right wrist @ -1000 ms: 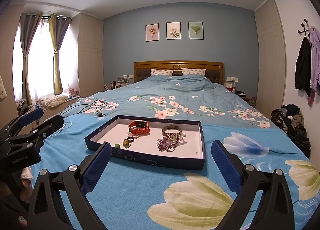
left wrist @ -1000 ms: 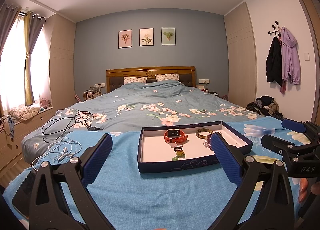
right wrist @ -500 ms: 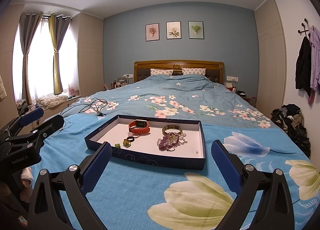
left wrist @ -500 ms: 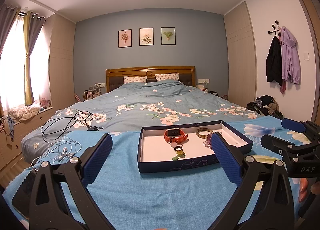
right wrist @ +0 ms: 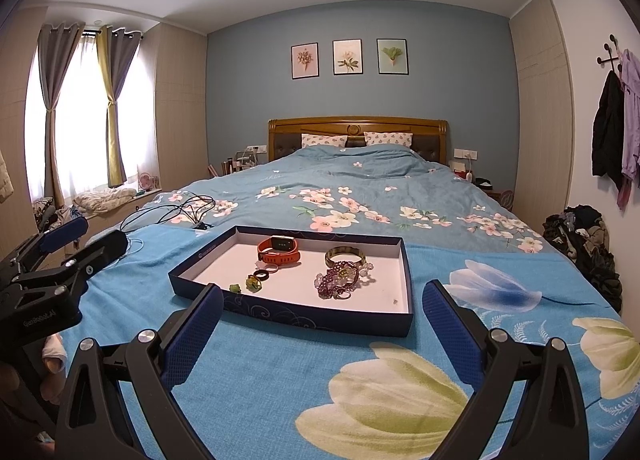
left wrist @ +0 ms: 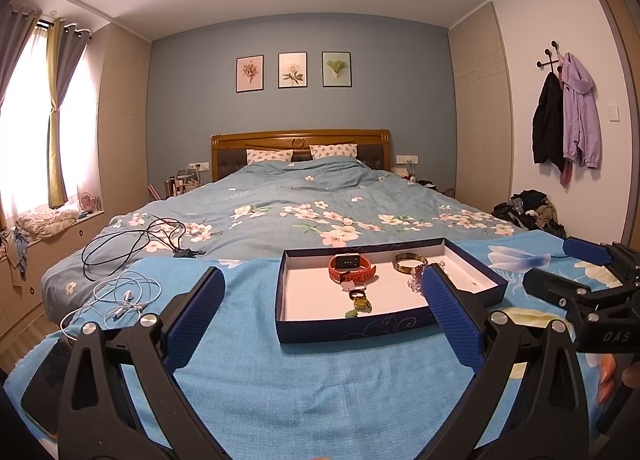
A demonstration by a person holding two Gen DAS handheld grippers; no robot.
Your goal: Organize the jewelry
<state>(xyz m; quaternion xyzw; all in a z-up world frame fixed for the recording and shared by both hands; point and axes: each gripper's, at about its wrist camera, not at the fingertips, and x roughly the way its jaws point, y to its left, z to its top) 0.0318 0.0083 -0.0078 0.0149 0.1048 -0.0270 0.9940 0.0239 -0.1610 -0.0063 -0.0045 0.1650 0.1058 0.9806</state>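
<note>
A dark blue tray (left wrist: 352, 330) (right wrist: 304, 318) with a white floor lies on the blue bedspread. In it are an orange watch band (left wrist: 352, 268) (right wrist: 279, 251), a gold bangle (left wrist: 409, 262) (right wrist: 345, 256), purple beads (right wrist: 338, 280), small rings (right wrist: 262, 275) and green pieces (left wrist: 362, 304) (right wrist: 252, 283). My left gripper (left wrist: 320, 300) is open and empty, short of the tray's near left side. My right gripper (right wrist: 320, 310) is open and empty, just short of the tray's near wall. Each gripper shows at the edge of the other's view.
Black cables (left wrist: 136, 240) and white earphones (left wrist: 124, 296) lie on the bed left of the tray. A dark phone (left wrist: 52, 372) lies at the near left. Clothes are piled on the floor (right wrist: 584, 236) at the right. The headboard (right wrist: 356, 131) is far behind.
</note>
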